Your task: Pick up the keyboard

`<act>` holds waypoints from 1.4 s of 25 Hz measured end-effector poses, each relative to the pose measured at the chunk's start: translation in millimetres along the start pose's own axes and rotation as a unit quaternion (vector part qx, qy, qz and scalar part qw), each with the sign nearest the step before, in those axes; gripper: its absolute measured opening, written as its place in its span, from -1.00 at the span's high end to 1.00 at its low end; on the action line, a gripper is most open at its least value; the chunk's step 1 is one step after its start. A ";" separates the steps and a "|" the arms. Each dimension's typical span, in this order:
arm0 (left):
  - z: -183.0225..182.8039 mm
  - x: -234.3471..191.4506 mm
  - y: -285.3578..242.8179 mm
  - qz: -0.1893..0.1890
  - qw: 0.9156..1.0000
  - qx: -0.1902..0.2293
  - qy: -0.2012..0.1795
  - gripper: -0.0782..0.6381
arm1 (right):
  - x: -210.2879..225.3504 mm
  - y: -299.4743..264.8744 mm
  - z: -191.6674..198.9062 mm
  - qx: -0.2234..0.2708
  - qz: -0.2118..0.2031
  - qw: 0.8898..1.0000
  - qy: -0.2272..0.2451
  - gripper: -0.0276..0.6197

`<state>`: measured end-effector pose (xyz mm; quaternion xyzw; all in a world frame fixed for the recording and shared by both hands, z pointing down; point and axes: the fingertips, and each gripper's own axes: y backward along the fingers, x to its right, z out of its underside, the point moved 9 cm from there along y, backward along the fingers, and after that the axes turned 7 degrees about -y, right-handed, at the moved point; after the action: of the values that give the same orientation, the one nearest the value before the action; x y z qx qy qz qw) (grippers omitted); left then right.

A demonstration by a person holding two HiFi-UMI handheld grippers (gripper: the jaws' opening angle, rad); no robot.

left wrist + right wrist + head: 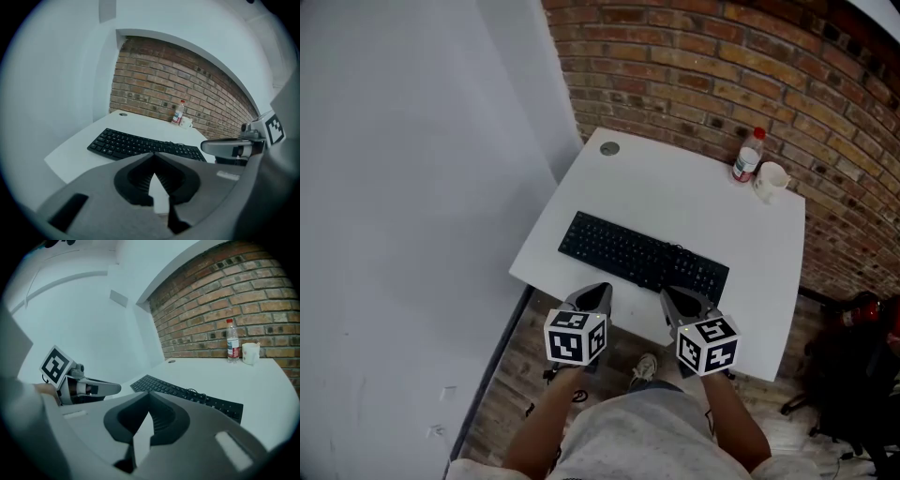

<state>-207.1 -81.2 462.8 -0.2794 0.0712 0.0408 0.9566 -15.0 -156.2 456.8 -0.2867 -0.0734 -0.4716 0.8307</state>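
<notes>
pre-grasp | left claw [600,291], right claw [668,296]: both pinched closed, empty | lower centre, at keyboard [642,259] near edge, likely staging two-point lift off bench [675,192]

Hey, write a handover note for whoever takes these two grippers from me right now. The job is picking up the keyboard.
Left gripper: jaws shut, nothing between them, over the table's near edge, short of the keyboard.
Right gripper: jaws shut, empty, beside the left one, by the keyboard's near edge.
Keyboard: lies flat on the white table, slanted across it. Bottle and cup stand at the far right corner, well away from it.
Done: nothing; keyboard not gripped or lifted.
Left: open the jaws, grip the keyboard, probably along its near edge, and lift.
</notes>
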 end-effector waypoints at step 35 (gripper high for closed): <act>-35.0 -148.1 -114.6 0.015 0.996 -0.041 -0.072 -0.11 | 109.4 -22.9 1.7 0.047 0.284 0.953 -0.094 0.32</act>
<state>-343.7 -202.1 517.8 -0.3135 0.0044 0.0781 0.9464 25.8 -245.4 510.5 -0.2987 -0.0886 -0.1833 0.9324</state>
